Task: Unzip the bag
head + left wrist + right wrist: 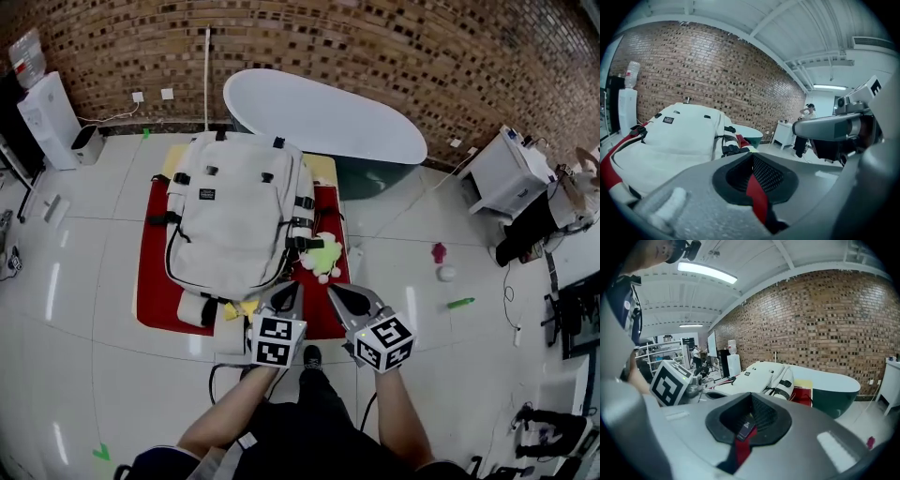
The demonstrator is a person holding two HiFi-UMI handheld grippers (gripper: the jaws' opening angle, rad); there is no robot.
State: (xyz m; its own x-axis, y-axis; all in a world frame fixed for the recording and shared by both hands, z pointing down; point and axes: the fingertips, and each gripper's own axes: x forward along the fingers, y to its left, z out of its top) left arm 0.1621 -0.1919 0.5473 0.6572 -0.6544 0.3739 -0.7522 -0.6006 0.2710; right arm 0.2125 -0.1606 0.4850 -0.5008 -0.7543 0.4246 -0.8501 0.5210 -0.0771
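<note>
Both your tongs are pressed together and pinch nothing: left tongs (286,298) and right tongs (351,300) sit side by side low in the head view, each with its marker cube toward you. The left gripper view confirms it, left tongs (752,180) closed with only their own red strip in the dark recess. It is the same in the right gripper view, right tongs (749,423) closed and empty. The task's thing, the white backpack (234,220), lies flat on a red mat (153,281) just ahead of you, top end toward the brick wall (394,47), black buckles and straps down its right side. Your left tongs are near the bag's near right corner; the right tongs are further right, over the mat's near edge, apart from the bag. In the left gripper view the backpack (670,140) fills the left half ahead of the tongs; in the right gripper view the backpack (761,376) lies ahead and a bit left. A green-yellow plush toy (323,255) sits against the bag's right side on the mat. A bathtub (323,117) stands behind the mat by the wall. I can't tell whether the zip is open.
</note>
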